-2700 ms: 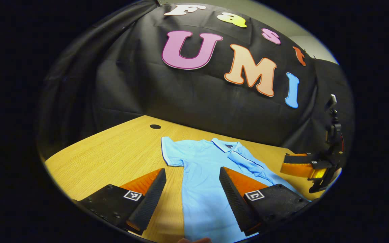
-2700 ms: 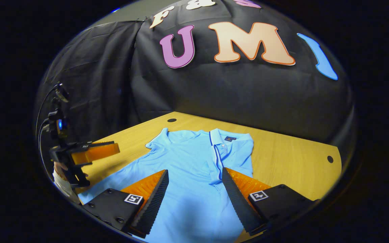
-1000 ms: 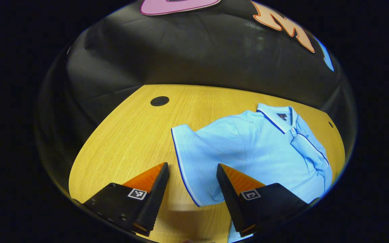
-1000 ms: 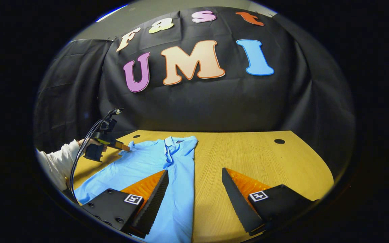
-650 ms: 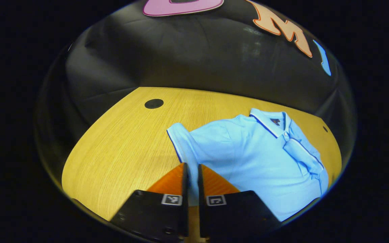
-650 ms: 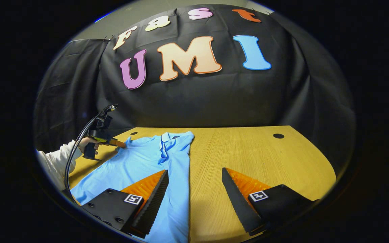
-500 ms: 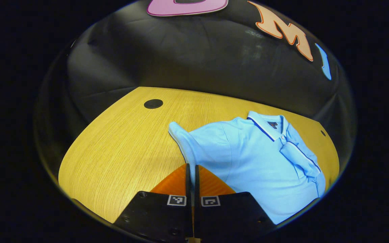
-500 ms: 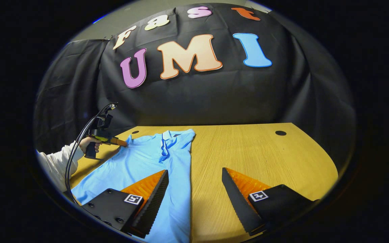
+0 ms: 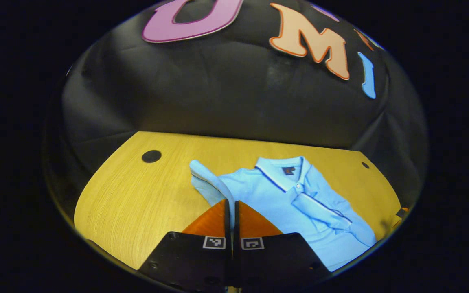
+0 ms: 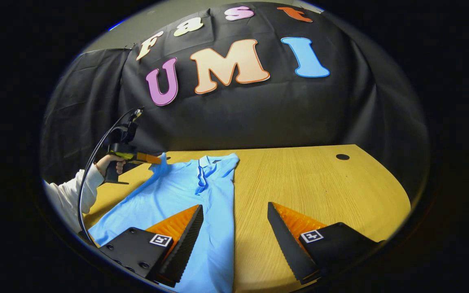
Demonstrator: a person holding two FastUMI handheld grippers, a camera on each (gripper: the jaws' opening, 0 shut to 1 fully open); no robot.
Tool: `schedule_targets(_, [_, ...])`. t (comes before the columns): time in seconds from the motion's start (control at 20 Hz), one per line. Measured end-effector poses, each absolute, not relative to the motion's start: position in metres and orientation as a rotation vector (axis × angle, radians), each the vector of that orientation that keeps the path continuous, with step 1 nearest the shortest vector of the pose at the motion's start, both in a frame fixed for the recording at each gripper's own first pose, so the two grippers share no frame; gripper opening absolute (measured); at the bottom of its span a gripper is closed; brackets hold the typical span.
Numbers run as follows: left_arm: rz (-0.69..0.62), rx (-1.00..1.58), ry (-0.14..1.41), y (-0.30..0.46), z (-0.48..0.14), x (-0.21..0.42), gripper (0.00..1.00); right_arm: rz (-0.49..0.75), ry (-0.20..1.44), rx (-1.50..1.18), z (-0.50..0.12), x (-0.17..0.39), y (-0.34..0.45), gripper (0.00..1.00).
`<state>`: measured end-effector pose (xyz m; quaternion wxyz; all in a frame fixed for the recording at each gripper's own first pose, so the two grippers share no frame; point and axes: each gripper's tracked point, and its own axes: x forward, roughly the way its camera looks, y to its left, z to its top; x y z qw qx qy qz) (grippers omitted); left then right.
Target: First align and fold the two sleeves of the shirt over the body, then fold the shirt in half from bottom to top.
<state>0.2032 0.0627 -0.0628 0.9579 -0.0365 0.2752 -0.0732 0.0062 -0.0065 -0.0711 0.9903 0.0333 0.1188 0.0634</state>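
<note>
Right tool nearest – wide open, holding nothing, poised over the near part of the surface; one finger sits above the shirt, the other above bare wood. Shirt lies flat w/ its collar toward the far edge, body running back toward the near side. Right sleeve looks already laid across the chest. Farther off at left, left tool is clamped shut on the left sleeve, cuff lifted clear of the surface – a hand grips that tool in the right gripper view.

Risks, judged from here: pinch looks thin, near the hem, so fabric could slip out mid-swing & the sleeve drop short of the body. Pulling too high or too fast may drag the whole shirt sideways, since nothing pins it – that'd skew the fold line and undo the other sleeve's alignment.
</note>
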Motion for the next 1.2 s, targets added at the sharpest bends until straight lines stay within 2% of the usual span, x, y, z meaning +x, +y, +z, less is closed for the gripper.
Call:
schedule_targets(0.25, [-0.281,0.006,0.557,-0.020,-0.050,0.213,0.00,0.133,0.249,0.069,-0.076,0.003,-0.005,0.98])
schedule_targets(0.5, [-0.389,0.132,0.586,-0.084,-0.070,0.203,0.00,0.134,0.268,0.080,-0.087,0.000,-0.004,0.98])
schedule_targets(0.8, [-0.406,0.126,0.580,-0.116,-0.070,0.196,0.03,0.150,0.275,0.069,-0.090,-0.010,0.000,0.98])
schedule_targets(0.85, [-0.382,0.123,0.570,-0.111,-0.065,0.195,0.12,0.154,0.275,0.066,-0.090,-0.013,0.001,0.98])
schedule_targets(0.9, [-0.370,0.109,0.563,-0.104,-0.061,0.192,0.40,0.158,0.274,0.063,-0.091,-0.016,0.002,0.98])
schedule_targets(0.95, [-0.360,0.088,0.552,-0.099,-0.055,0.186,0.48,0.161,0.276,0.060,-0.092,-0.018,0.003,0.98])
schedule_targets(1.0, [-0.343,0.067,0.543,-0.091,-0.051,0.182,0.78,0.164,0.278,0.057,-0.094,-0.021,0.004,0.98])
schedule_targets(1.1, [-0.309,0.051,0.528,-0.069,-0.044,0.163,0.99,0.178,0.282,0.050,-0.095,-0.028,0.007,0.98])
schedule_targets(1.2, [-0.277,0.063,0.509,-0.043,-0.038,0.138,0.96,0.196,0.289,0.035,-0.098,-0.037,0.011,0.98])
